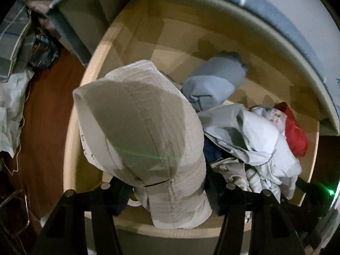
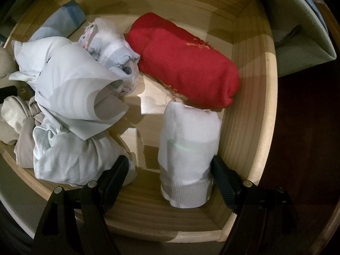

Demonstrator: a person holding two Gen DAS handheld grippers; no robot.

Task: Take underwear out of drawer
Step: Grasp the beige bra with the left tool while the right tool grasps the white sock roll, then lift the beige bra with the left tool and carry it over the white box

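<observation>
An open wooden drawer (image 1: pixel 136 48) holds several garments. In the left wrist view a beige padded bra (image 1: pixel 140 131) fills the middle, between my left gripper's (image 1: pixel 167 189) black fingers (image 1: pixel 119 189); whether they clamp it is hidden by the fabric. Behind it lie a rolled grey-blue garment (image 1: pixel 212 85), pale crumpled underwear (image 1: pixel 255 140) and a red roll (image 1: pixel 295 136). In the right wrist view my right gripper (image 2: pixel 170 170) is open; its right finger (image 2: pixel 225 182) touches a white rolled garment (image 2: pixel 189 157), its left finger (image 2: pixel 114 176) stands apart. The red roll (image 2: pixel 182 63) and pale underwear (image 2: pixel 76 97) lie beyond.
The drawer's wooden wall (image 2: pixel 246 114) is close on the right of the white roll. A white cabinet front with a grey-blue top (image 1: pixel 276 21) overhangs the drawer. Brown floor (image 1: pixel 42 114) and bags and clutter (image 1: pixel 19 42) lie to the left.
</observation>
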